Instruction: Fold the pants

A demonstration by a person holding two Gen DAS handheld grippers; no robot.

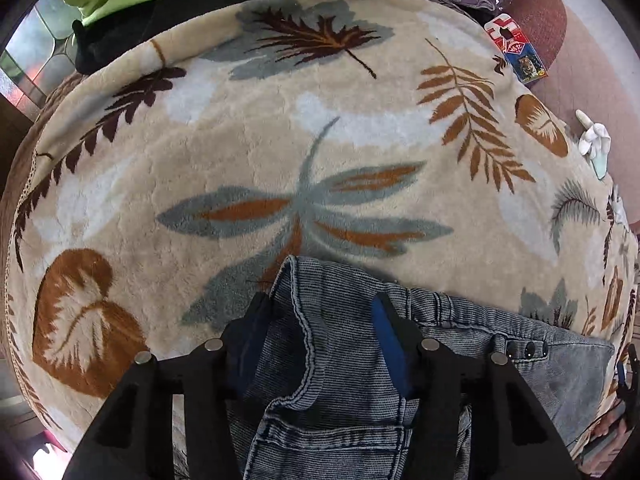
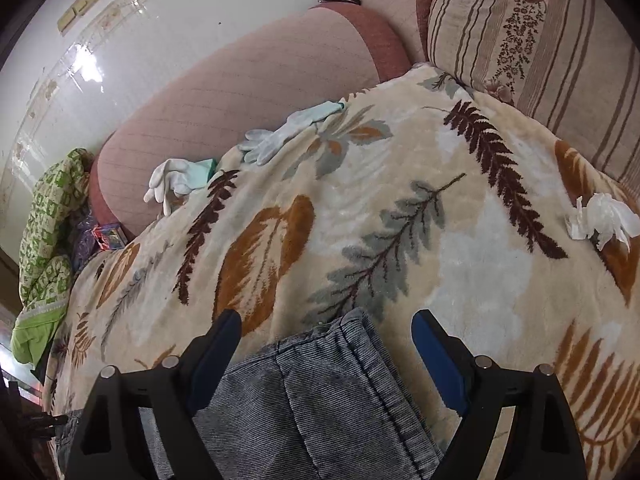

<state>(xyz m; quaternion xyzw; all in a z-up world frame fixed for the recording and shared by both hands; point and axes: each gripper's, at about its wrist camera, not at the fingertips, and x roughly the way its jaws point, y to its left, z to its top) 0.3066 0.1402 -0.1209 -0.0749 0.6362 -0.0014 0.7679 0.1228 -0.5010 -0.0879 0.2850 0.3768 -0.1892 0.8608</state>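
Left wrist view: pants (image 1: 344, 360) at 6 o'clock on leaf blanket (image 1: 280, 140), long axis running toward 3 o'clock, waistband (image 1: 460, 312) along top edge. Left gripper (image 1: 324, 316) spread wide, fingers (image 1: 390, 344) straddling denim, not clenched. Right wrist view: pants (image 2: 320, 392) at 6 o'clock, end pointing to 12; right gripper (image 2: 326, 336) released, straddling fabric. Gloves (image 2: 280, 136) near 11 o'clock.
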